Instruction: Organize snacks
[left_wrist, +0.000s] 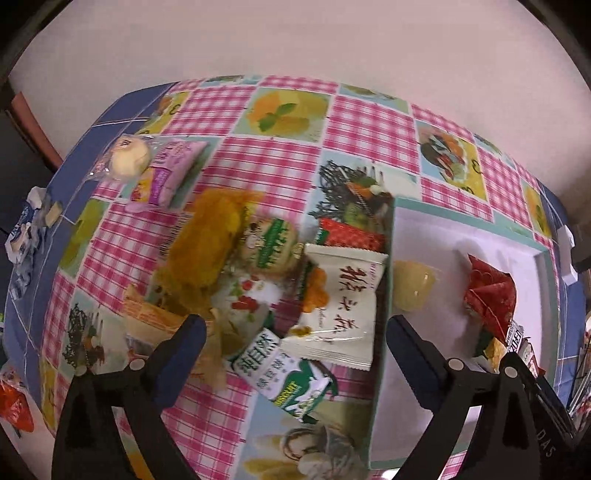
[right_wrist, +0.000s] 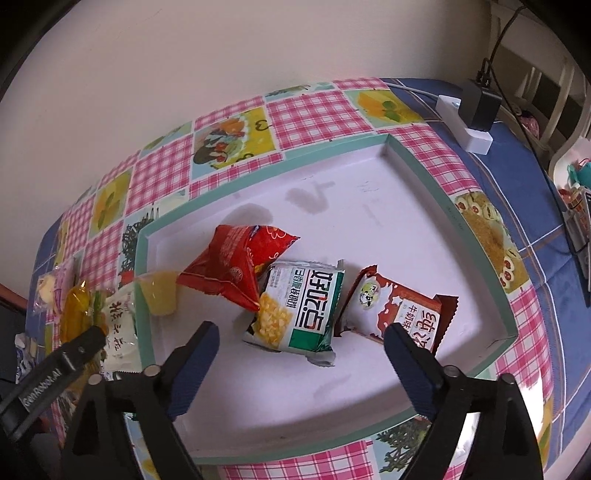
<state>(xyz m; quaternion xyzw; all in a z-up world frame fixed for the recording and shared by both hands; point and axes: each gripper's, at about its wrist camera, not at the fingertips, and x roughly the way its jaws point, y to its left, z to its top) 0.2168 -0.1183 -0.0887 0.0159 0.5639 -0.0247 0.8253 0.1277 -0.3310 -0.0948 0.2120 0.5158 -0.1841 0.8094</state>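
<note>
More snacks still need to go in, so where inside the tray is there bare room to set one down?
The white tray with the mint-green rim is bare along its far half, toward the far corner, and in the near strip. It is crowded mid-tray: yellow jelly cup, red packet, green-and-white packet, brown packet.

A red packet (right_wrist: 242, 264), green-white packet (right_wrist: 295, 314), brown packet (right_wrist: 395, 310) and yellow jelly cup (right_wrist: 159, 293) lie in the white tray (right_wrist: 369, 184).
</note>
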